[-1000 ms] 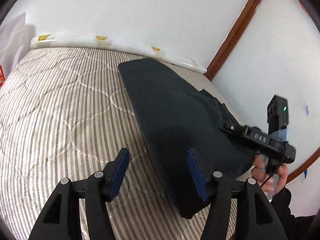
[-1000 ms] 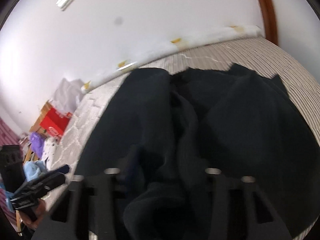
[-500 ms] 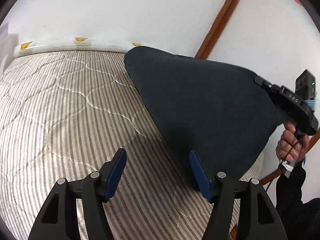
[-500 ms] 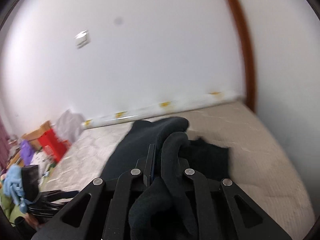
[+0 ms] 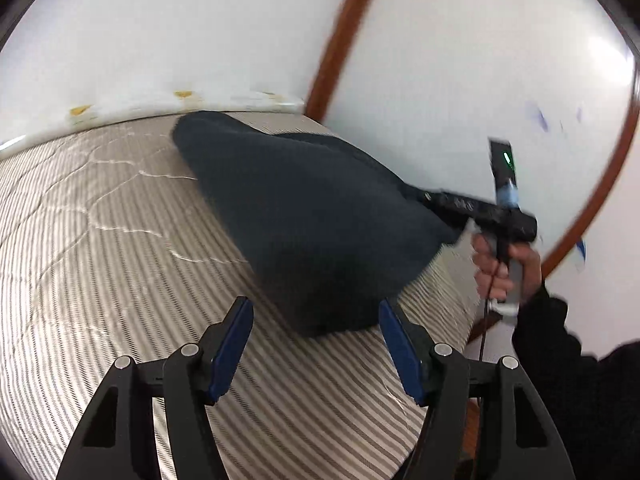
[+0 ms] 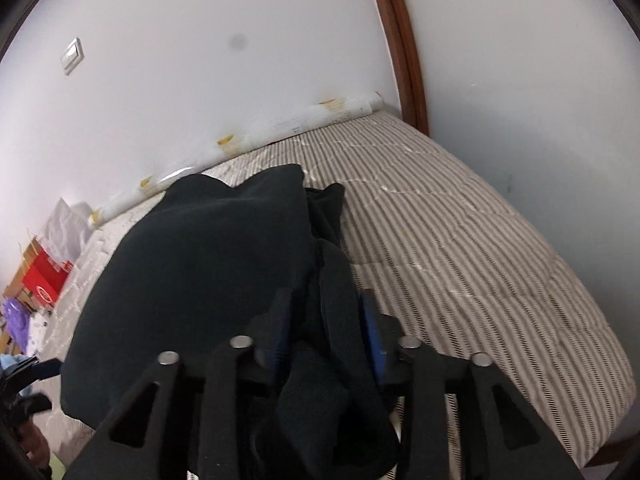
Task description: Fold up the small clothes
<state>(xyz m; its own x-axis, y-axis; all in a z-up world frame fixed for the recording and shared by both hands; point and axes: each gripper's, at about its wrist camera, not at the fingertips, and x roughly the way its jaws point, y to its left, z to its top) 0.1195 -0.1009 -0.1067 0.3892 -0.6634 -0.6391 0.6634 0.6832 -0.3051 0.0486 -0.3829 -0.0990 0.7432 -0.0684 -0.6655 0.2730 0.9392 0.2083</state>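
Observation:
A dark navy garment (image 5: 316, 216) lies bunched on the striped mattress (image 5: 100, 240). My left gripper (image 5: 316, 344) is open and empty, its blue pads just short of the garment's near edge. My right gripper (image 5: 424, 196) shows at the garment's right side, with the cloth stretched to it. In the right wrist view the right gripper (image 6: 326, 320) is shut on a thick fold of the garment (image 6: 200, 264), and the rest drapes to the left over the mattress (image 6: 460, 248).
White walls close in behind and to the right, with a brown wooden frame (image 5: 340, 36) in the corner. A white rolled sheet (image 6: 320, 116) lies along the mattress's far edge. A red box (image 6: 44, 280) and clutter stand past the mattress on the left.
The right gripper has lowered the garment from its lifted, spread position back toward the mattress. The left gripper has stayed open and drawn back from the cloth.

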